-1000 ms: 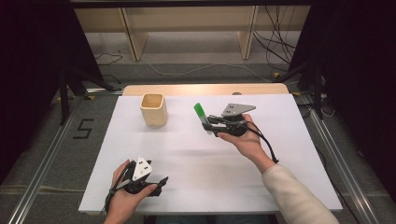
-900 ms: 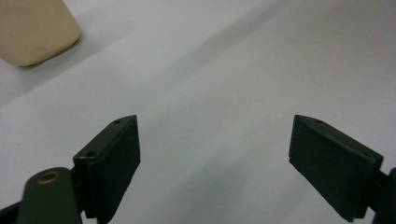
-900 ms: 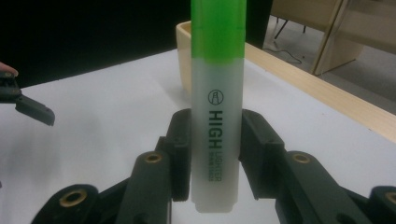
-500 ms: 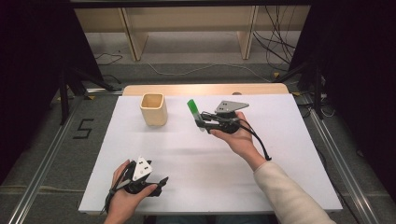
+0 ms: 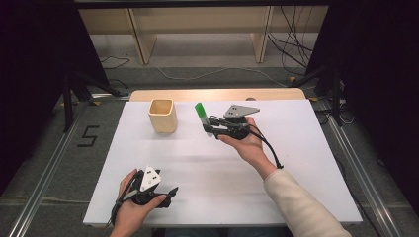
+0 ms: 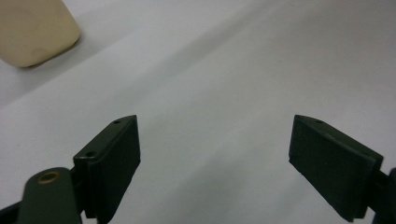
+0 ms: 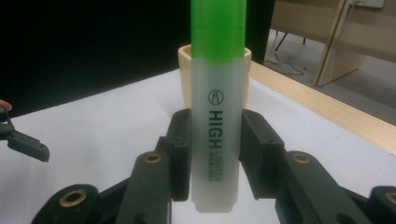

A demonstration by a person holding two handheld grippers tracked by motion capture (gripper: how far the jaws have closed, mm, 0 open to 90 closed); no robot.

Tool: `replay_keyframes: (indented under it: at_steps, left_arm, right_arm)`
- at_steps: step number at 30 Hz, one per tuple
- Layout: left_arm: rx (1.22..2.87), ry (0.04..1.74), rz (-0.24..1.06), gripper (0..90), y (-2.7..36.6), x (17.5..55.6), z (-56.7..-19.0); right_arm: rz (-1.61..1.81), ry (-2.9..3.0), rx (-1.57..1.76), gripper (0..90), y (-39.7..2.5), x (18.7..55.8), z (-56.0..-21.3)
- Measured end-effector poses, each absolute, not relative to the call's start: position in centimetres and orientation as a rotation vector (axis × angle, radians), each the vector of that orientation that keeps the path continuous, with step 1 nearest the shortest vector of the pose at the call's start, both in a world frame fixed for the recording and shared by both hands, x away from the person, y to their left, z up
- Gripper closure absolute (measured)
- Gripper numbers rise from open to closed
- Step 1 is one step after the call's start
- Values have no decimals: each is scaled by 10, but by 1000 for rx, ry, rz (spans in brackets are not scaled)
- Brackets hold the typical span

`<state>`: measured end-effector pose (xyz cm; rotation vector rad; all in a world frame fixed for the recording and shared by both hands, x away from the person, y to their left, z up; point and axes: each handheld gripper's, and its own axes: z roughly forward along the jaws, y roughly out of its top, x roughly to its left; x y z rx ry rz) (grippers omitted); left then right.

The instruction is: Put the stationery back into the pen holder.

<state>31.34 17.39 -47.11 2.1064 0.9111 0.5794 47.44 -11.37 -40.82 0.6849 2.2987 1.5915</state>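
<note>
My right gripper is shut on a green-capped highlighter, held upright above the white table a little right of a cream square cup. In the right gripper view the highlighter stands clamped between the jaws of the right gripper, with the cup straight behind it. My left gripper rests low at the table's front left, open with nothing between its jaws. In the left gripper view the left gripper stands wide apart over bare table, and the cup is at the top left.
The white table top has a wooden strip along its far edge. Wooden shelf legs and cables lie on the floor beyond. A "5" mark is taped on the floor at the left. Metal rails run along both sides.
My right gripper has carried the highlighter leftward and a little farther back, closer to the cup. The left gripper has stayed where it was.
</note>
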Motion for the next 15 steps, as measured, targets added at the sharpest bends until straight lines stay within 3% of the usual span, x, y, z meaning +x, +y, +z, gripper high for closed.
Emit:
replay_keyframes:
  at_steps: [15]
  left_arm:
    - [2106, 910, 580, 164, 174, 314, -471]
  right_arm:
    - [1648, 2239, 706, 662, -101, 481, -409]
